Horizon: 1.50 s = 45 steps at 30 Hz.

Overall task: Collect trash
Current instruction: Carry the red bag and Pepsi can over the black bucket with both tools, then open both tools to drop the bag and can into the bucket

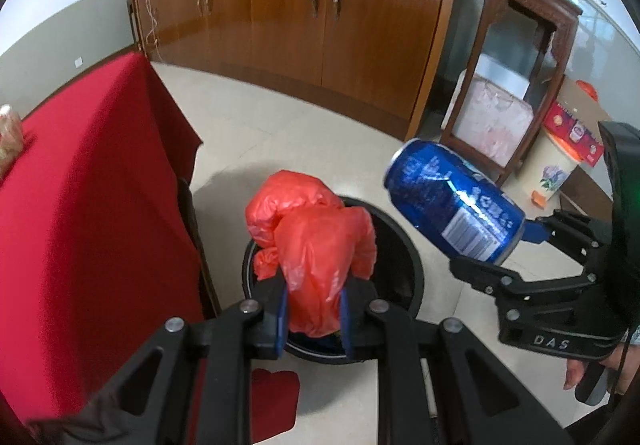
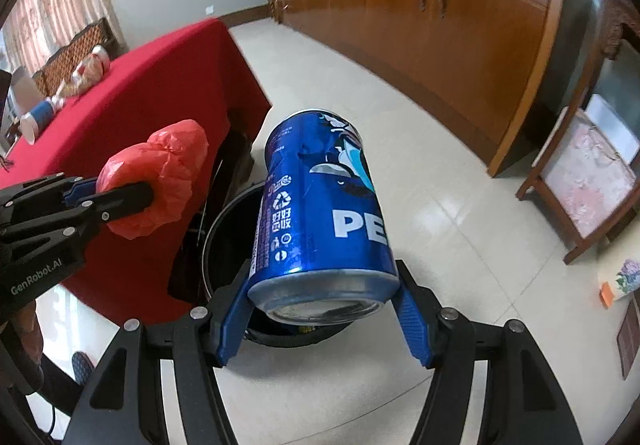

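The biggest risk sits with the black trash bin (image 1: 404, 245), whose round mouth lies below and just beyond both sets of fingertips: it is narrow against 2 items arriving together, so a release from either gripper that is off-centre could bounce its load off the rim and onto the tiled floor (image 2: 440, 173). The blue Pepsi can (image 2: 320, 213) is the likelier offender, I judge, since it is rigid, will roll, and in the left wrist view hangs beyond the bin's right rim, not over the opening. The crumpled red plastic bag (image 1: 320, 257) is lighter and could cling to a pad or drift onto the red tablecloth (image 1: 80, 185) just left of the fingers. A collision between the 2 grippers is also possible, as they converge near each other on 1 opening. As for pose, the right gripper (image 2: 324, 309) tilts steeply downward, its 2 blue pads spread wide and pressed on the can's base end, the can jutting forward past the tips. The left gripper (image 1: 314, 315) angles down likewise, fingers nearly together, pinching the bag, which bulges ahead of them directly above the bin's mouth.
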Tool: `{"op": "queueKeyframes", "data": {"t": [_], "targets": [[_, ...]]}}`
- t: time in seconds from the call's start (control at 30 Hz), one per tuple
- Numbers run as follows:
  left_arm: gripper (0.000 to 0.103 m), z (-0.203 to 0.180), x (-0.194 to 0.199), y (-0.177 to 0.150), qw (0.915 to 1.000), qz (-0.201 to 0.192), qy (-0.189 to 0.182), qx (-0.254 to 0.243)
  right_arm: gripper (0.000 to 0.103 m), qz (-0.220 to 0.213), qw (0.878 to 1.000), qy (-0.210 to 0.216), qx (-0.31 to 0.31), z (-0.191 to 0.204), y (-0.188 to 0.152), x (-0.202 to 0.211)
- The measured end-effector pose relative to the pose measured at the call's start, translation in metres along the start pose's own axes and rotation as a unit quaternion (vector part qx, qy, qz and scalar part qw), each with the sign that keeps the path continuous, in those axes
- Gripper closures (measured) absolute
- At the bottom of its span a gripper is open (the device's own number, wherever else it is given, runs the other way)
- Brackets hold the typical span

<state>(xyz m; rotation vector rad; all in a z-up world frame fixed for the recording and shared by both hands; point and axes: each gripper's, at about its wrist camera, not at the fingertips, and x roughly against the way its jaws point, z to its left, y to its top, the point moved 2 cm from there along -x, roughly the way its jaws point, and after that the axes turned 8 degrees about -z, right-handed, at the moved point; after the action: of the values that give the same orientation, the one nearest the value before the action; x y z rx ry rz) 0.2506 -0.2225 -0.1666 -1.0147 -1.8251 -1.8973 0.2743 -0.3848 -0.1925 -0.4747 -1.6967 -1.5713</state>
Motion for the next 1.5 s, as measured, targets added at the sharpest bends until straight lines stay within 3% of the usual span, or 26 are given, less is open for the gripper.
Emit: {"op": "queueKeyframes", "data": {"t": [0.17,0.37,0.47,0.5,0.53,0.57,0.6,0.7,0.93,1.27,1.5], "targets": [[0.081,0.007,-0.023,-0.013,0.9994,0.029,0.009,0.018,0.036,0.038,0.999,0.008,0.027,0.0,-0.012,-0.036],[0.081,0.015,-0.039,-0.02,0.9982,0.052,0.012,0.029,0.036,0.057,0.997,0.019,0.043,0.001,-0.017,-0.058],[0.076,0.017,-0.046,-0.023,0.9978,0.058,0.014,0.029,0.036,0.062,0.996,0.031,0.056,0.007,-0.017,-0.066],[0.07,0.018,-0.048,-0.023,0.9977,0.058,0.016,0.03,0.036,0.058,0.996,0.031,0.064,0.01,-0.016,-0.068],[0.046,0.019,-0.051,-0.023,0.9972,0.063,0.023,0.033,0.033,0.049,0.996,0.019,0.076,0.011,-0.016,-0.07],[0.032,0.021,-0.053,-0.024,0.9965,0.065,0.037,0.036,0.01,0.045,0.995,-0.006,0.086,0.009,-0.016,-0.073],[0.018,0.022,-0.051,-0.023,0.9966,0.057,0.046,0.038,0.0,0.046,0.995,-0.023,0.086,0.005,-0.017,-0.075],[0.006,0.022,-0.047,-0.023,0.9968,0.051,0.048,0.039,0.0,0.052,0.995,-0.051,0.066,-0.014,-0.019,-0.075],[0.0,0.024,-0.047,-0.026,0.9963,0.052,0.056,0.04,0.0,0.074,0.992,-0.101,0.034,-0.047,-0.03,-0.074],[0.0,0.028,-0.045,-0.024,0.9966,0.048,0.057,0.034,0.0,0.059,0.994,-0.095,0.018,-0.044,-0.02,-0.065],[0.0,0.016,-0.026,-0.01,0.9985,0.026,0.04,0.027,0.0,0.014,0.995,-0.098,-0.002,-0.041,0.0,-0.031]]}}
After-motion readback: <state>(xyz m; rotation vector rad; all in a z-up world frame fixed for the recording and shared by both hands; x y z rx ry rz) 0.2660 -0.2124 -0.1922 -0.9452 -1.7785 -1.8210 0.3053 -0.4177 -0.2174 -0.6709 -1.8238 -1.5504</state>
